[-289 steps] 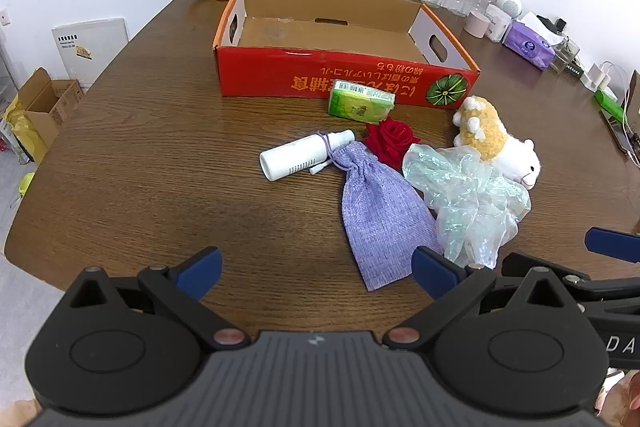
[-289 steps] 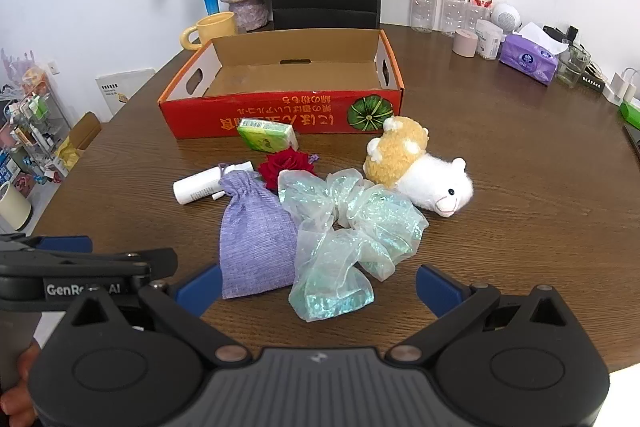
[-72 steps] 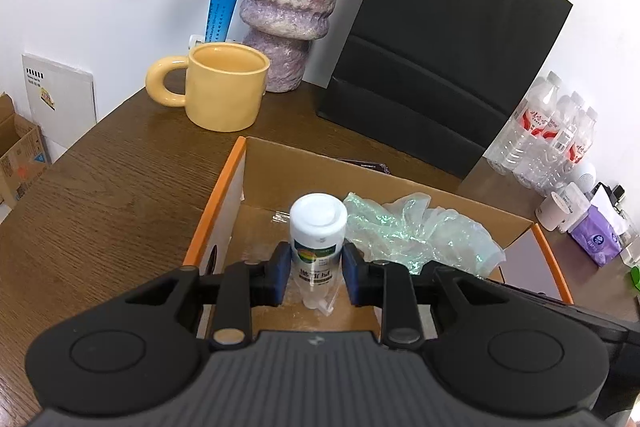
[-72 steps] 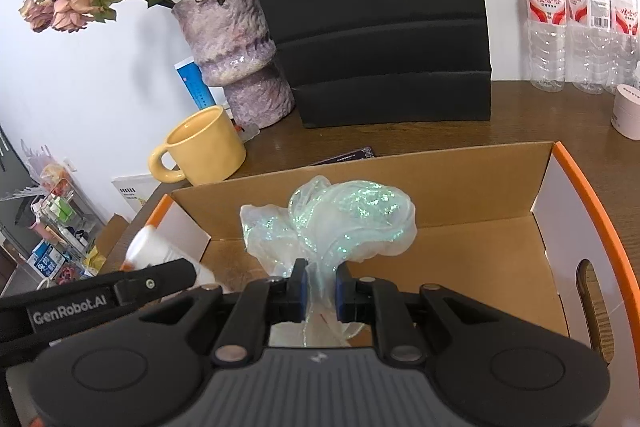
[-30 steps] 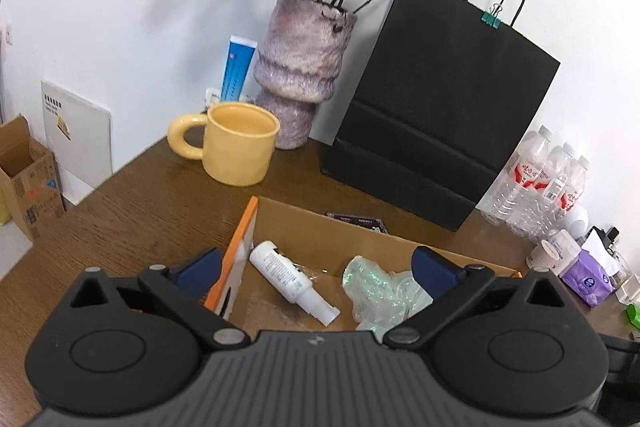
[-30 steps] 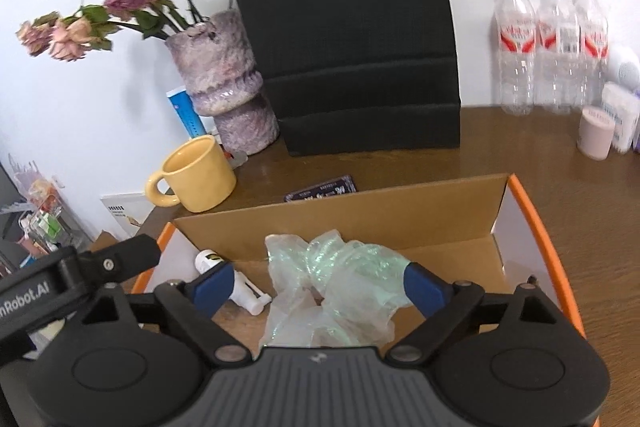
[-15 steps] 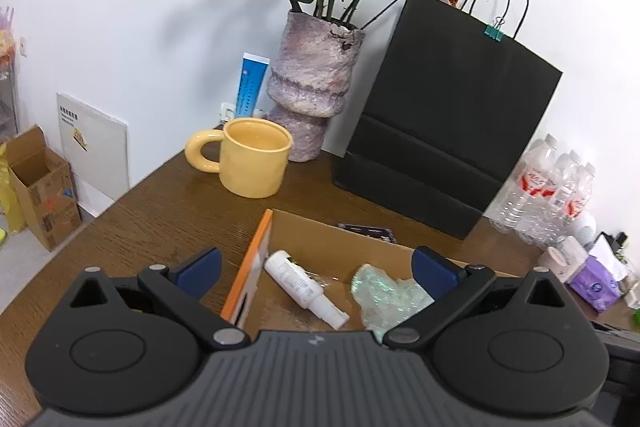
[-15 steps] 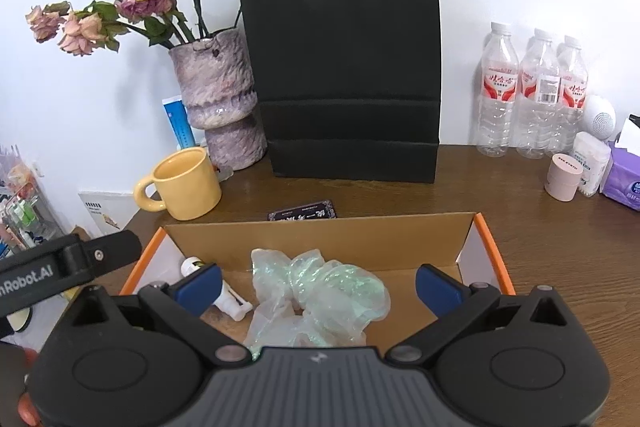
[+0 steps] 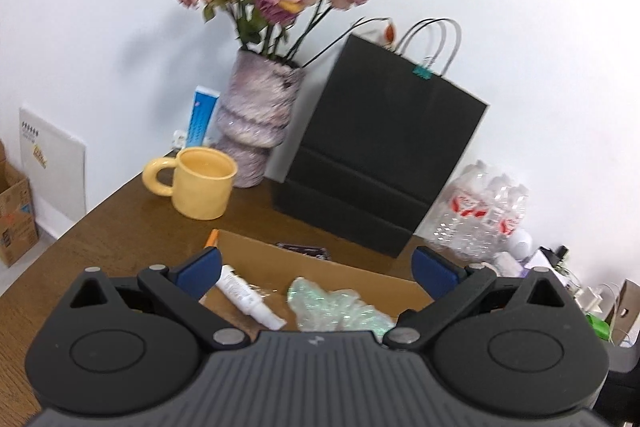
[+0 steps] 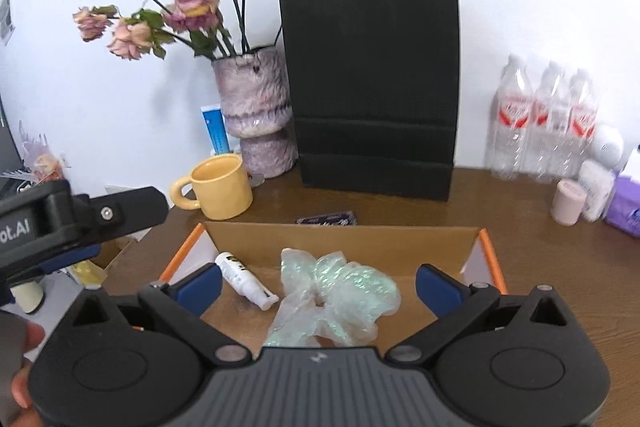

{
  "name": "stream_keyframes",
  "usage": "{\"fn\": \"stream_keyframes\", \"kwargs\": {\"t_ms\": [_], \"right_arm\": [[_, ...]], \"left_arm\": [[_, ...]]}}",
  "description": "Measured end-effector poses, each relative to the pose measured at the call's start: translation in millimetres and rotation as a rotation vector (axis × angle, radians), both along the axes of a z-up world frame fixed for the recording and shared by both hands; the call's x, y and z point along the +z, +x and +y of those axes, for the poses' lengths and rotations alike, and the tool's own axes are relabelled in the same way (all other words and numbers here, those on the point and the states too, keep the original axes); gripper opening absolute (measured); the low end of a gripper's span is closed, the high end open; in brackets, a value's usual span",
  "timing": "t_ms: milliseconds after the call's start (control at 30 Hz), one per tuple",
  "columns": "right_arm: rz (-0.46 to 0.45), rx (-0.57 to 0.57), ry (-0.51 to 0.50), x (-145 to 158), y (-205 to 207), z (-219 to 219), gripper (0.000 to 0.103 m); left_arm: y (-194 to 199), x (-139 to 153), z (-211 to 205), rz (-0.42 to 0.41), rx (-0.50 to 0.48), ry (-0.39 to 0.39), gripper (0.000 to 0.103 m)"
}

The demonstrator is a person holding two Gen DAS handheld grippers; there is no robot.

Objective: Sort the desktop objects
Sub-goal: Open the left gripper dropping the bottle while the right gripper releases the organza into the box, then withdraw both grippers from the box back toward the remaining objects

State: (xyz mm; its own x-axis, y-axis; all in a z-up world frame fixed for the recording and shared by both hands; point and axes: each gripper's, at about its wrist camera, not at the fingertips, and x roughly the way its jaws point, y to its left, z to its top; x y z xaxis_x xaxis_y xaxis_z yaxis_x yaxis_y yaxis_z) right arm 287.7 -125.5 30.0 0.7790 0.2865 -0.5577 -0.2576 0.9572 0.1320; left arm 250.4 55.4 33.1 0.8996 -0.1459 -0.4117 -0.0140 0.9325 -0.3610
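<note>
An open cardboard box (image 10: pixel 344 235) with orange edges lies on the brown table. Inside it lie a white bottle (image 10: pixel 244 281) at the left and a crumpled iridescent plastic bag (image 10: pixel 336 291) in the middle. Both also show in the left wrist view, the bottle (image 9: pixel 248 301) and the bag (image 9: pixel 336 309). My left gripper (image 9: pixel 316 267) is open and empty, held above the box's near left side. My right gripper (image 10: pixel 318 279) is open and empty above the box's near edge. The left gripper's body (image 10: pixel 76 223) shows at the left of the right wrist view.
Behind the box stand a yellow mug (image 10: pixel 218 187), a purple vase with dried roses (image 10: pixel 256 115), a black paper bag (image 10: pixel 372 91) and water bottles (image 10: pixel 548 115). A pink cup (image 10: pixel 568 201) and a purple tissue pack (image 10: pixel 628 205) sit at the right.
Both grippers have let go of the bottle and the bag inside the box, opened, and pulled up and back. Both items now lie in the box.
</note>
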Motion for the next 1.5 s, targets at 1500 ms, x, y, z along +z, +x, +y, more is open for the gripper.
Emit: {"fn": "stream_keyframes", "kwargs": {"t_ms": [1500], "right_arm": [[0.129, -0.119, -0.045, -76, -237, -160, 0.103]], "left_arm": [[-192, -87, -30, 0.243, -0.309, 0.117, 0.103]]}}
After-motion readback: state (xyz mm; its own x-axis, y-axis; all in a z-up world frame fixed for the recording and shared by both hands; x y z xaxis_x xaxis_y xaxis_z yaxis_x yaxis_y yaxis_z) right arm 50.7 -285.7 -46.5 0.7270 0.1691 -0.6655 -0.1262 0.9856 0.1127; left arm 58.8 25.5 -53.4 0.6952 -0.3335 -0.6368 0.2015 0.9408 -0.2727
